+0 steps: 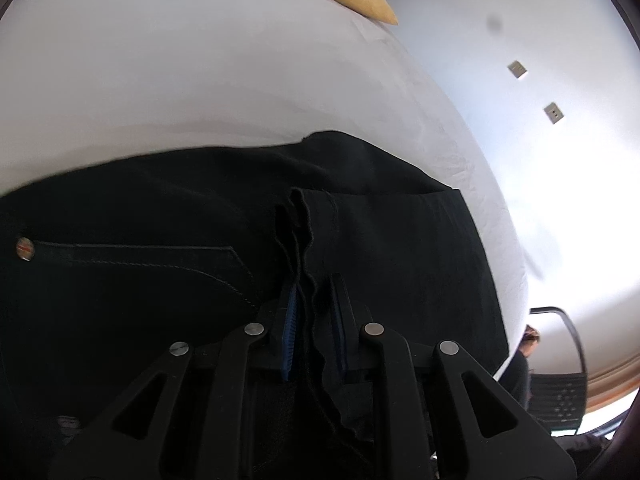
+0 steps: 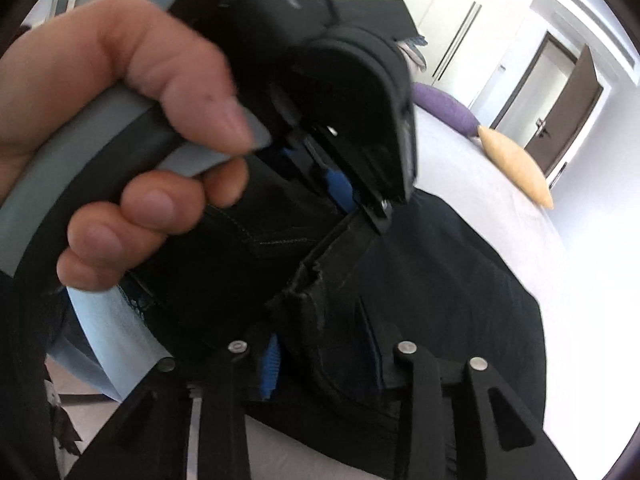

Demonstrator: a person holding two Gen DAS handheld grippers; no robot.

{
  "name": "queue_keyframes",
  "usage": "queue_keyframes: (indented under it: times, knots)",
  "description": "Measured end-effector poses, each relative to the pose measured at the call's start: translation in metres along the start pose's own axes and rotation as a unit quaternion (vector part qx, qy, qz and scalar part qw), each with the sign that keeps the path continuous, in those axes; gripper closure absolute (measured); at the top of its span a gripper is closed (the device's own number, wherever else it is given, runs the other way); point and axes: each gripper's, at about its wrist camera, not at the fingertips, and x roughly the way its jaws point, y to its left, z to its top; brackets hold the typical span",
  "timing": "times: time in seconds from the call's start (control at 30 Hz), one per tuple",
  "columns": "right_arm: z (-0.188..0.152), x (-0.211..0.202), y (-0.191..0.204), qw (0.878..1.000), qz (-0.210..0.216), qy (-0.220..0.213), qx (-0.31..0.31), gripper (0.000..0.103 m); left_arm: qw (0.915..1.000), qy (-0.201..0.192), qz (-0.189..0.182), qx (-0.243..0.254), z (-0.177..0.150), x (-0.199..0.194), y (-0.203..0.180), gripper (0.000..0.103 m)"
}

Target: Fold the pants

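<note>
Left wrist view: black pants [image 1: 160,280] spread on white bed [image 1: 200,100], rivet and pocket seam visible, my left gripper [image 1: 314,300] nearly closed, pinching a wavy fabric edge between blue pads. Right wrist view only: my left hand [image 2: 120,152] wrapped around the other gripper's grey handle, blocking most of the frame. My right gripper [image 2: 324,344] jaws partly apart, pants fabric between them; can't tell if pads press it. Yellow pillow [image 2: 516,164] and purple pillow [image 2: 448,108] sit at the far bed edge, door [image 2: 568,108] beyond.

Yellow cushion [image 2: 516,164] beside purple cushion [image 2: 446,109] on white bed [image 1: 200,92]
</note>
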Motion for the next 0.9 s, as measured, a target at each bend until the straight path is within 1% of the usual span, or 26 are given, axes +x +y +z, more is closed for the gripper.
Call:
queue_keyframes:
  times: [0.03,0.07,0.1,0.13,0.2,0.27,0.3,0.33,0.37,0.4,0.43,0.47,0.5,0.53,0.57,0.6,0.63,0.7,0.73,0.77,0.8,0.83,0.9]
  knots:
    - [-0.001,-0.002,-0.003,1.000,0.007,0.002,0.005,0.064,0.9998,-0.003,0.019,0.006,-0.001,-0.004,-0.002,0.088]
    - [-0.004,-0.008,-0.010,1.000,0.022,0.002,0.014,0.056,0.9988,-0.008,0.047,0.014,0.003,-0.005,-0.008,0.088]
    - [-0.008,-0.012,-0.017,0.999,0.033,-0.001,0.021,0.051,0.9975,-0.014,0.067,0.018,0.007,-0.002,-0.016,0.088]
    - [-0.013,-0.018,-0.026,0.998,0.048,-0.006,0.034,0.045,0.9959,-0.020,0.086,0.021,0.006,-0.008,-0.015,0.088]
    - [-0.023,-0.029,-0.053,0.991,0.101,-0.015,0.084,0.045,0.9915,-0.038,0.122,0.027,0.007,-0.022,-0.018,0.088]
    - [-0.032,-0.036,-0.083,0.980,0.140,-0.018,0.142,0.045,0.9876,-0.058,0.136,0.053,-0.001,-0.037,-0.030,0.088]
    - [-0.038,-0.037,-0.108,0.969,0.162,-0.017,0.184,0.045,0.9861,-0.063,0.137,0.070,-0.005,-0.038,-0.040,0.088]
    - [-0.043,-0.036,-0.128,0.960,0.179,-0.018,0.216,0.050,0.9839,-0.064,0.141,0.090,-0.011,-0.037,-0.051,0.088]
    - [-0.052,-0.030,-0.161,0.942,0.205,-0.013,0.267,0.058,0.9807,-0.064,0.149,0.110,-0.017,-0.033,-0.063,0.088]
    - [-0.059,-0.022,-0.188,0.924,0.228,-0.009,0.308,0.062,0.9775,-0.062,0.157,0.126,-0.023,-0.027,-0.074,0.088]
    - [-0.066,-0.019,-0.202,0.911,0.242,-0.007,0.335,0.069,0.9756,-0.055,0.162,0.138,-0.029,-0.021,-0.082,0.088]
    - [-0.073,-0.012,-0.225,0.892,0.261,-0.004,0.370,0.071,0.9753,-0.046,0.161,0.144,-0.038,-0.011,-0.092,0.088]
    - [-0.076,-0.007,-0.243,0.879,0.271,-0.004,0.393,0.073,0.9766,-0.030,0.158,0.143,-0.047,0.002,-0.099,0.088]
    - [-0.080,-0.001,-0.259,0.870,0.277,-0.006,0.409,0.074,0.9778,-0.018,0.156,0.139,-0.056,0.008,-0.090,0.088]
    - [-0.087,0.013,-0.284,0.850,0.298,-0.001,0.435,0.075,0.9766,-0.015,0.164,0.138,-0.065,0.014,-0.090,0.088]
    - [-0.091,0.024,-0.296,0.836,0.311,0.005,0.452,0.075,0.9734,-0.029,0.174,0.147,-0.072,0.013,-0.093,0.088]
    - [-0.100,0.026,-0.299,0.823,0.319,0.008,0.469,0.075,0.9715,-0.034,0.180,0.150,-0.077,0.012,-0.094,0.088]
    - [-0.107,0.048,-0.322,0.801,0.328,0.014,0.501,0.075,0.9733,-0.034,0.176,0.143,-0.080,0.009,-0.092,0.088]
    - [-0.107,0.056,-0.329,0.791,0.335,0.018,0.511,0.075,0.9753,-0.033,0.170,0.137,-0.080,0.007,-0.090,0.088]
    - [-0.110,0.066,-0.336,0.783,0.334,0.023,0.524,0.075,0.9759,-0.032,0.167,0.136,-0.079,0.009,-0.090,0.088]
    - [-0.111,0.072,-0.339,0.782,0.332,0.028,0.527,0.075,0.9761,-0.032,0.166,0.136,-0.079,0.005,-0.088,0.088]
    - [-0.111,0.085,-0.332,0.781,0.333,0.036,0.527,0.075,0.9762,-0.035,0.166,0.136,-0.081,0.004,-0.087,0.088]
    - [-0.117,0.100,-0.328,0.773,0.335,0.057,0.536,0.087,0.9749,-0.038,0.172,0.137,-0.082,0.003,-0.088,0.088]
